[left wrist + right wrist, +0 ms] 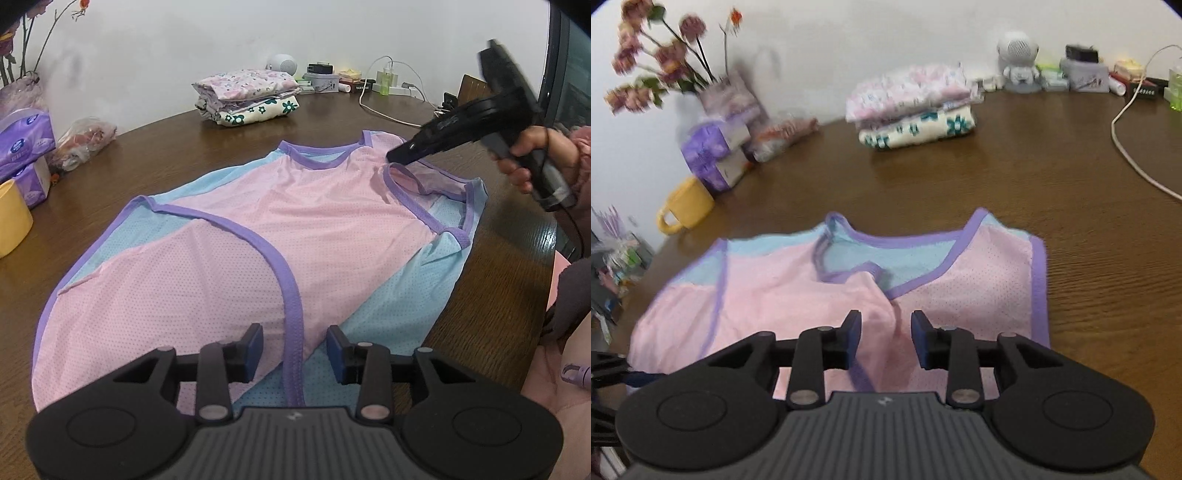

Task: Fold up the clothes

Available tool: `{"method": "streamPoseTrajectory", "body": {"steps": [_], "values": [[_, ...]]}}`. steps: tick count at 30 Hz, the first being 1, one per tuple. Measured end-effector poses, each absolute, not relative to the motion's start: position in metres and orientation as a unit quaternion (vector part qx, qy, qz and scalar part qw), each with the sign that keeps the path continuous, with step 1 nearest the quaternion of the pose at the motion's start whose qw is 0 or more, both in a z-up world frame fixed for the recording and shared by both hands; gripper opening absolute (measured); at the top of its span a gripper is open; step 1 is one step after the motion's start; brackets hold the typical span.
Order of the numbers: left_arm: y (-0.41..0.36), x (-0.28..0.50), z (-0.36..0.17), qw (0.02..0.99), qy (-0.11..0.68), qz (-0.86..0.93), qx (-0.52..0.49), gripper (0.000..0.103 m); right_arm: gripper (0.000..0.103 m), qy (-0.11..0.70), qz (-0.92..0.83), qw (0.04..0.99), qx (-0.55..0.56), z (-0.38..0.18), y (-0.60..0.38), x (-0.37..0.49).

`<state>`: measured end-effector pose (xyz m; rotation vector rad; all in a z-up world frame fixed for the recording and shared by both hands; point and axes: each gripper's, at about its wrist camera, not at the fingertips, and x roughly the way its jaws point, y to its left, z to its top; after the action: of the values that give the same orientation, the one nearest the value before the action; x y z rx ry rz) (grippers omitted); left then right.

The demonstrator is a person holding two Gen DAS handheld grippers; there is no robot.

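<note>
Garment: pink/blue mesh vest w/ purple trim, spread flat on the brown table, near the edge where the person stands.
Vest detail: neck end points toward the wall; one purple-edged flap lies diagonally across the pink front.
Left gripper: at the vest's hem end, jaws spread, purple trim strip runs between the blue pads but they don't press it.
Right gripper: over the vest's shoulder end, just below the neckline; jaws apart, a raised pink fold sits in the gap, pads not pinching it as far as I can see.
Right gripper seen from left cam: black body angled down at the vest's armhole, a hand wrapped round its handle; view on that side is motion-blurred.
Folded pile: floral pink + cream pieces stacked beyond the vest, toward the wall.
Left of vest: yellow mug, purple tissue packs, flowers in the corner.
Beyond vest, by wall: small white speaker figure, bottles, boxes, white cable.
</note>
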<state>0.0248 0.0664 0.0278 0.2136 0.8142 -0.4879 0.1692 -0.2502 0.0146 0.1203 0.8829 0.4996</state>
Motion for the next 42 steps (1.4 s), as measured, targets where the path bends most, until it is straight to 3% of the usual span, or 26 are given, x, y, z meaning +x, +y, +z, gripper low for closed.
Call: {"method": "streamPoseTrajectory", "body": {"steps": [1,5,11,15,17,19,26,29,31,33,40,42], "values": [[0.067,0.025,0.028,0.884,0.391,-0.234,0.103,0.036,0.004,0.429,0.245,0.868,0.047,0.012,-0.247,0.17],[0.068,0.024,0.028,0.884,0.39,-0.235,0.103,0.037,0.004,0.418,0.234,0.877,0.02,0.013,-0.252,0.163],[0.067,0.022,0.027,0.885,0.388,-0.234,0.106,0.038,0.01,0.387,0.249,0.887,0.038,0.028,-0.269,0.145],[0.067,0.022,0.027,0.885,0.388,-0.234,0.107,0.038,0.03,0.377,0.277,0.882,-0.055,0.031,-0.239,0.124],[0.067,0.022,0.027,0.885,0.388,-0.235,0.107,0.038,0.03,0.37,0.275,0.882,-0.102,0.028,-0.224,0.121],[0.067,0.022,0.027,0.885,0.389,-0.234,0.107,0.038,0.001,0.362,0.275,0.881,-0.127,0.025,-0.216,0.122],[0.068,0.02,0.026,0.886,0.386,-0.233,0.106,0.039,0.001,0.357,0.236,0.895,-0.123,0.028,-0.245,0.119],[0.068,0.019,0.026,0.887,0.386,-0.233,0.105,0.039,0.005,0.378,0.26,0.887,-0.058,0.026,-0.266,0.122],[0.068,0.019,0.026,0.887,0.386,-0.232,0.105,0.039,0.027,0.388,0.282,0.877,0.033,0.03,-0.286,0.129],[0.068,0.019,0.027,0.886,0.386,-0.232,0.106,0.04,0.036,0.383,0.262,0.883,0.069,0.034,-0.3,0.137],[0.068,0.018,0.026,0.886,0.386,-0.233,0.106,0.041,0.039,0.392,0.175,0.903,-0.026,0.02,-0.286,0.169],[0.068,0.017,0.026,0.886,0.386,-0.233,0.106,0.041,0.033,0.405,0.176,0.896,-0.038,0.013,-0.279,0.177]]}}
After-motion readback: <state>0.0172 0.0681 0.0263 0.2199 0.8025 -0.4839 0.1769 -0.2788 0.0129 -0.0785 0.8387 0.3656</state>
